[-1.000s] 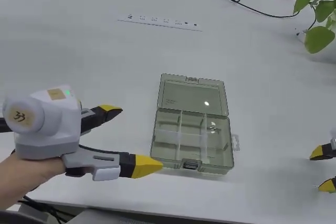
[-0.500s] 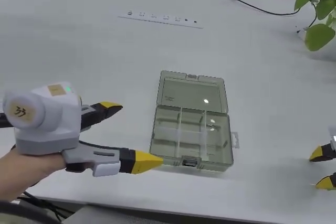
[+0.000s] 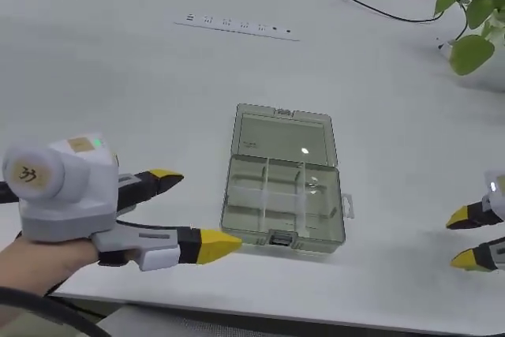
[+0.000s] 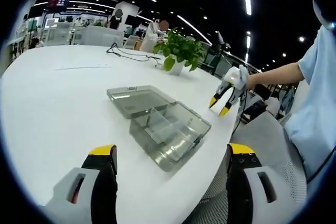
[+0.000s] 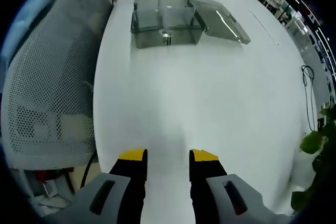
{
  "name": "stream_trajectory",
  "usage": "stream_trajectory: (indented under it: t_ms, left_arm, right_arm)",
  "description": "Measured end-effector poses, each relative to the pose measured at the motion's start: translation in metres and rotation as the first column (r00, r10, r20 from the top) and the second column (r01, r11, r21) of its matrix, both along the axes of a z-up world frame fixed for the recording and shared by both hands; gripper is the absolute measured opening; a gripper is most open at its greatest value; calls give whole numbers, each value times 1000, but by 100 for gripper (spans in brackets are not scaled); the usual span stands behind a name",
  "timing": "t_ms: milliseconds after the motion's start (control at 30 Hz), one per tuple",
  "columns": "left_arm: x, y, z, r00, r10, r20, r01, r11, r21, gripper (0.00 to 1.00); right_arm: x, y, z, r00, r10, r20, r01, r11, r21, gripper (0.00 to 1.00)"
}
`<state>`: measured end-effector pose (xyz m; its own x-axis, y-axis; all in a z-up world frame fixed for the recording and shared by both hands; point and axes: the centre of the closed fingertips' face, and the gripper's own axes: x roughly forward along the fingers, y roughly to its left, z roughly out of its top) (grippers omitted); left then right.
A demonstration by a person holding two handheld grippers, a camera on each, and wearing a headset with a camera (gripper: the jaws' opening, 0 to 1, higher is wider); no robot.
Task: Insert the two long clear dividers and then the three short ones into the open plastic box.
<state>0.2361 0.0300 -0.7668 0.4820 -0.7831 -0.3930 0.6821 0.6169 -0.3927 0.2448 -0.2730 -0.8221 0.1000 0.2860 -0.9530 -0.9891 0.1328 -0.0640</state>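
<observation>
The clear plastic box [image 3: 286, 209] lies open mid-table, its lid [image 3: 284, 138] flat behind it. Clear dividers [image 3: 276, 196] stand inside the base and split it into several compartments. My left gripper [image 3: 197, 209] is open and empty just left of the box's front corner, not touching it. My right gripper [image 3: 464, 238] is open and empty, well to the right of the box. The left gripper view has the box [image 4: 169, 129] between and beyond the left gripper [image 4: 170, 150]'s tips, with the right gripper [image 4: 224, 100] past it. In the right gripper view the box [image 5: 165, 22] is far ahead of the right gripper [image 5: 168, 155].
A white power strip [image 3: 237, 25] lies at the back of the table, a black cable [image 3: 379, 1] loops at the back right, and a potted plant [image 3: 473, 17] stands at the right. The table's front edge runs just below both grippers. A mesh chair [image 5: 52, 77] stands beside the table.
The head view has shifted a little. The right gripper has come slightly further in from the right edge. The left gripper and the box keep their places.
</observation>
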Motion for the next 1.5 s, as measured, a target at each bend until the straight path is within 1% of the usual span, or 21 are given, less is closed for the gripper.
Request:
stream_trajectory:
  t_ms: [67, 133, 167, 200, 333, 400, 467, 633, 767, 833, 867, 900, 933, 1000, 1067, 1100, 1133, 1200, 1233, 1267, 1500]
  left_arm:
    - [1, -1, 1, 1000, 2, -9, -2, 1000, -9, 84]
    - [4, -4, 3, 1000, 8, -25, -9, 1000, -22, 83]
    - [4, -4, 4, 1000, 8, -25, -9, 1000, -24, 83]
    - [6, -6, 5, 1000, 9, -28, -10, 1000, -30, 83]
    - [11, -11, 11, 998, 11, -59, -14, 999, -48, 82]
    - [14, -13, 12, 998, 9, -59, -11, 999, -45, 81]
    - [16, -16, 14, 998, -2, -62, 0, 999, -38, 81]
    - [22, -22, 16, 996, -11, -84, 8, 999, -34, 79]
    - [25, -28, 15, 993, -10, -116, 5, 999, -38, 75]
    - [26, -31, 16, 990, -4, -144, -4, 998, -56, 73]
    - [26, -34, 18, 986, -4, -168, -9, 997, -73, 71]
    - [27, -35, 19, 985, -2, -172, -13, 996, -83, 69]
    - [28, -37, 19, 980, 5, -198, -24, 995, -95, 66]
    - [30, -38, 20, 975, 15, -220, -40, 993, -111, 63]
    - [32, -40, 20, 971, 15, -237, -46, 991, -124, 59]
    - [34, -42, 19, 966, 20, -258, -55, 990, -129, 57]
    - [34, -43, 19, 965, 17, -261, -53, 990, -133, 55]
    - [36, -46, 18, 958, 24, -287, -66, 988, -139, 51]
    - [37, -47, 18, 955, 28, -294, -73, 987, -144, 48]
    - [38, -48, 18, 950, 32, -311, -83, 985, -150, 46]
    - [40, -53, 24, 933, 32, -358, -115, 970, -213, 29]
  right_arm:
    - [4, 10, 7, 1000, 11, 25, -11, 1000, 16, 32]
    - [8, 29, 18, 998, 25, 54, -28, 998, 53, 32]
    - [8, 32, 19, 998, 28, 60, -32, 998, 60, 32]
    - [12, 40, 25, 996, 35, 82, -41, 997, 73, 32]
    - [16, 67, 38, 991, 70, 116, -82, 991, 109, 32]
    - [19, 77, 42, 988, 80, 130, -96, 988, 124, 32]
    - [22, 84, 41, 985, 95, 145, -115, 984, 135, 32]
    - [29, 117, 55, 974, 111, 197, -146, 973, 177, 32]
    - [31, 142, 64, 965, 129, 230, -177, 963, 203, 32]
    - [32, 155, 68, 959, 141, 247, -195, 958, 211, 32]
    - [33, 162, 70, 956, 148, 254, -205, 954, 217, 32]
    - [33, 166, 71, 954, 153, 259, -212, 952, 219, 32]
    - [33, 171, 72, 951, 160, 265, -222, 950, 220, 32]
    - [34, 179, 72, 944, 180, 277, -244, 946, 214, 32]
    - [34, 189, 73, 933, 210, 294, -274, 941, 198, 32]
    - [34, 193, 73, 930, 217, 295, -281, 940, 194, 32]
    - [35, 199, 74, 924, 230, 306, -295, 937, 187, 32]
    - [35, 207, 75, 919, 240, 313, -307, 934, 183, 32]
    - [35, 211, 76, 913, 251, 322, -319, 931, 180, 32]
    - [35, 217, 77, 902, 274, 333, -343, 924, 169, 32]
    - [36, 239, 77, 875, 321, 363, -386, 915, 119, 32]
